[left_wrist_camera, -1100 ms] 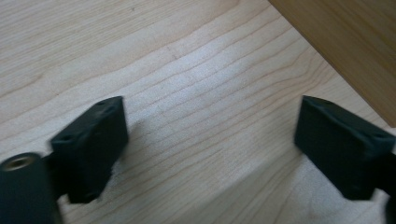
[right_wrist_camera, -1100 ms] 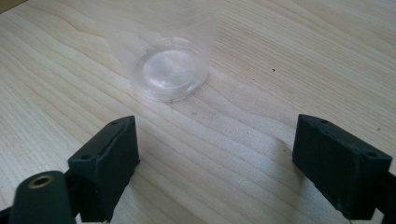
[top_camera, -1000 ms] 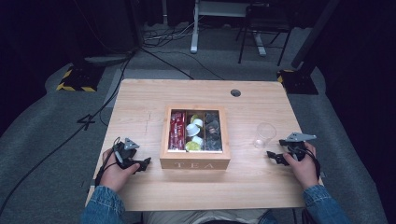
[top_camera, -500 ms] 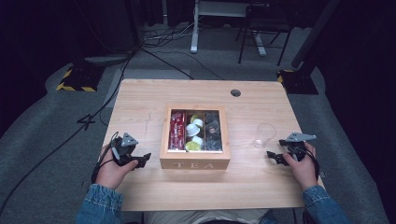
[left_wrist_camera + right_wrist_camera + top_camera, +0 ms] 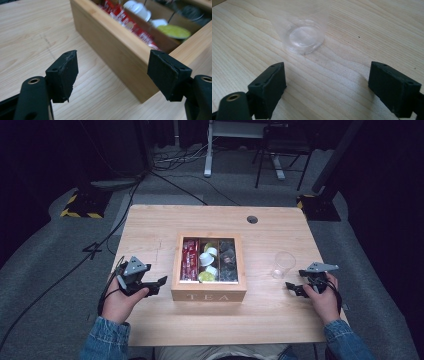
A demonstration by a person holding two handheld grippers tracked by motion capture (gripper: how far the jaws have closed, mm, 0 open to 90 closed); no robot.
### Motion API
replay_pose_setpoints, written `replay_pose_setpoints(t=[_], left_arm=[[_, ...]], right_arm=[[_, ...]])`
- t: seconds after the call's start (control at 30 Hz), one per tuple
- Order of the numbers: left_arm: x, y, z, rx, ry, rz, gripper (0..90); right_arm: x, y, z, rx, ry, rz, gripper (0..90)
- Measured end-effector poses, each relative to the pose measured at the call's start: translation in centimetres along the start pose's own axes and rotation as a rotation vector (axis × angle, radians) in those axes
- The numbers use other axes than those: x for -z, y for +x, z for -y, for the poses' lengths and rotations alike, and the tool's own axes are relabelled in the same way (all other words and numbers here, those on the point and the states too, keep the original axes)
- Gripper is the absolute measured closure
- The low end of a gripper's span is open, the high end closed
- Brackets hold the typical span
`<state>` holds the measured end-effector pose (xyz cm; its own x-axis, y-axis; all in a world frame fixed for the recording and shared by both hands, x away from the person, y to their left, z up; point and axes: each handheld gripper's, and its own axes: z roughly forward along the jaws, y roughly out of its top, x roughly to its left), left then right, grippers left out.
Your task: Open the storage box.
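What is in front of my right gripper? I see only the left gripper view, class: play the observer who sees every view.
Observer: A clear plastic cup stands upright on the table, just ahead of the right gripper, whose jaws are open and apart from it.
Operator: Does the cup hold anything?
Observer: It looks empty; its bare bottom shows through in the right gripper view.
Operator: I see red packets in the wooden box. What else is in it?
Observer: The high view shows three compartments in the wooden box: red packets on the left, white and green capsules in the middle, dark items on the right.
Operator: Any marking on the box?
Observer: Its near wall reads TEA.
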<state>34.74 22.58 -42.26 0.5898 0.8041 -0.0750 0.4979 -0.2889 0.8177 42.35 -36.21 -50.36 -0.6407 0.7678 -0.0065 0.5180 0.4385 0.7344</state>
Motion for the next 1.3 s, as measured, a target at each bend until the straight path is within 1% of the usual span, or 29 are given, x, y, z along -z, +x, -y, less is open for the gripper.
replay_pose_setpoints(t=[0.07,0.13,0.17,0.2,0.23,0.27,0.3,0.33,0.37,0.4,0.43,0.47,0.53,0.57,0.6,0.67,0.7,0.73,0.77,0.8,0.9,0.97,1.03,1.1,1.17,1.23,1.27,1.3], left_arm=[[0.0,-0.4,-0.1,0.002,-0.013,0.016,24.7],[0.0,-0.8,-0.2,-0.003,-0.012,0.031,24.0],[-0.2,-1.2,-0.4,-0.019,-0.005,0.044,23.9],[-0.2,-1.2,-0.4,-0.019,-0.005,0.044,23.8],[-0.3,-1.5,-0.4,-0.022,0.001,0.052,23.8],[-0.5,-1.8,-0.4,-0.035,0.008,0.06,23.8],[-0.9,-2.4,-0.4,-0.052,0.019,0.073,23.7],[-0.9,-2.4,-0.4,-0.052,0.019,0.073,23.4],[-1.3,-2.8,-0.4,-0.07,0.03,0.085,22.9],[-1.3,-2.8,-0.4,-0.07,0.03,0.085,22.4],[-1.8,-3.2,-0.2,-0.065,0.041,0.098,21.7],[-1.8,-3.2,-0.2,-0.065,0.041,0.098,20.4],[-2.2,-3.3,0.0,-0.063,0.066,0.108,18.8],[-2.5,-3.4,0.2,-0.061,0.107,0.107,18.1],[-2.5,-3.4,0.2,-0.061,0.107,0.107,18.2],[-2.7,-3.5,0.4,-0.064,0.149,0.093,18.3],[-2.8,-3.5,0.6,-0.074,0.159,0.086,18.4],[-2.9,-3.5,0.7,-0.073,0.16,0.085,19.0],[-2.9,-3.6,0.7,-0.073,0.165,0.088,21.8],[-2.9,-3.6,0.7,-0.075,0.171,0.093,21.8],[-2.9,-3.8,0.7,-0.085,0.173,0.114,30.6],[-2.9,-3.8,0.7,-0.078,0.172,0.126,34.6],[-2.9,-3.8,0.7,-0.077,0.18,0.132,36.0],[-2.9,-3.7,0.7,-0.089,0.182,0.13,37.3],[-2.8,-3.7,0.7,-0.087,0.184,0.132,38.3],[-2.7,-3.7,0.6,-0.099,0.193,0.134,41.7],[-2.6,-3.6,0.7,-0.112,0.196,0.134,43.0],[-2.6,-3.6,0.7,-0.112,0.196,0.134,44.1]], right_arm=[[0.0,0.0,0.0,0.0,0.0,0.0,14.4],[0.0,0.0,0.0,0.0,0.0,0.0,14.3],[0.0,0.0,0.0,0.0,0.0,0.0,14.4],[0.0,0.0,0.0,0.0,0.0,0.0,14.4],[0.0,0.0,0.0,0.0,0.0,0.0,14.3],[0.0,0.0,0.0,0.0,0.0,-0.001,14.3],[0.0,0.0,0.0,0.0,0.0,-0.001,14.3],[0.0,0.0,0.0,0.0,0.0,-0.001,14.3],[0.0,0.0,0.0,0.001,0.0,-0.001,14.3],[0.0,0.0,0.0,0.001,0.0,-0.001,14.3],[0.0,0.0,0.0,0.001,0.0,-0.001,14.2],[0.0,0.0,0.0,0.001,0.0,-0.001,14.2],[0.0,0.0,0.0,0.001,0.0,-0.002,14.3],[0.0,0.0,0.0,0.001,0.0,-0.002,14.2],[0.0,0.0,0.0,0.001,0.0,-0.002,14.2],[0.0,0.0,0.0,0.002,0.0,-0.002,14.2],[0.0,0.0,0.0,0.001,0.0,-0.002,14.2],[0.0,0.0,0.0,0.002,0.0,-0.002,14.2],[0.0,0.0,0.0,0.002,0.0,-0.002,14.2],[0.0,0.0,0.0,0.002,0.0,-0.002,14.2],[0.0,0.0,0.0,0.003,0.0,-0.004,14.2],[0.0,0.0,0.0,0.002,0.0,-0.004,14.2],[0.0,0.0,0.0,0.003,0.0,-0.004,14.2],[0.0,0.0,0.0,0.002,0.0,-0.004,14.2],[0.0,0.0,0.0,0.002,0.0,-0.004,14.2],[0.0,0.0,0.0,0.003,0.0,-0.003,14.2],[0.0,0.0,0.0,0.002,0.0,-0.004,14.2],[0.0,0.0,0.0,0.002,0.0,-0.004,14.2]])
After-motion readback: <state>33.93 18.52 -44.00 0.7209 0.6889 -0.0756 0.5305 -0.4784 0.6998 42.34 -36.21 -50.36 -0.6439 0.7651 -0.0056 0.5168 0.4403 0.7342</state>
